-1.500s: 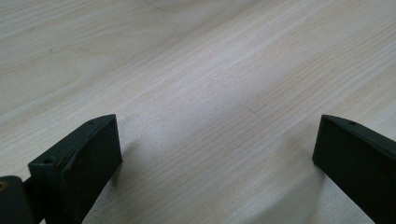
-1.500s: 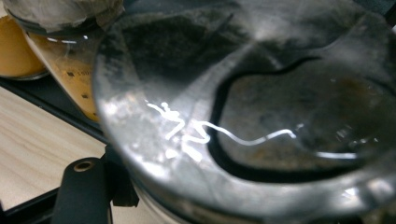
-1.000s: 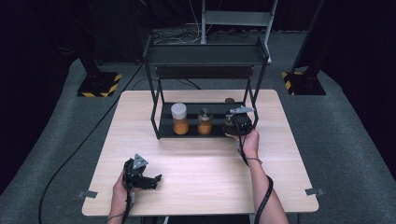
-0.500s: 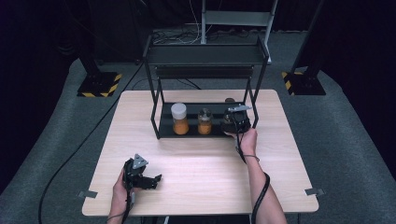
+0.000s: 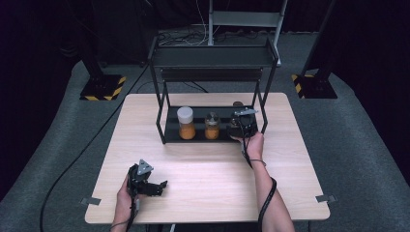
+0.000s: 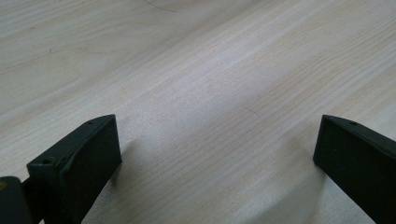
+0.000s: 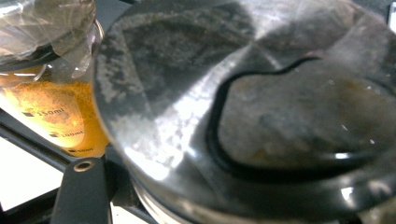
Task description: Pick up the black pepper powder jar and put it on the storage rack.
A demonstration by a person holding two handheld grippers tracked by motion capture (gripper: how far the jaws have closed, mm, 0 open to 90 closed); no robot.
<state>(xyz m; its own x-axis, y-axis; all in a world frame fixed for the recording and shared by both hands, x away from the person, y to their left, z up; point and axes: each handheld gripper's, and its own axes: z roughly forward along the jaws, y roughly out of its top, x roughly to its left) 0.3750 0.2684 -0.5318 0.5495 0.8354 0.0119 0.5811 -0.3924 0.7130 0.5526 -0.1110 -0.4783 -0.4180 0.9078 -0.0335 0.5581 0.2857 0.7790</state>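
A black two-tier rack (image 5: pixel 212 60) stands at the back of the wooden table (image 5: pixel 208 169). Its lower shelf (image 5: pixel 171 131) carries a white-lidded jar of orange stuff (image 5: pixel 186 123), a small glass flask of orange stuff (image 5: pixel 212 126) (image 7: pixel 51 116) and a dark-lidded glass jar (image 5: pixel 237 104) (image 7: pixel 243 116). My right gripper (image 5: pixel 243 123) is pushed in at that jar, open; one finger (image 7: pixel 79 186) sits just beside the glass and the other is hidden. My left gripper (image 5: pixel 162 186) (image 6: pixel 219 154) rests low over the near left of the table, open with nothing between its fingers.
The rack's upright posts (image 5: pixel 263 113) flank the right gripper, and the top shelf hangs over the jars. Black stands with yellow-striped bases (image 5: pixel 101 87) sit on the floor beyond the table. A cable (image 5: pixel 263 203) trails along the right forearm.
The right hand has edged forward toward the rack, bringing its gripper closer around the dark-lidded jar. The jar and the left gripper have stayed put.
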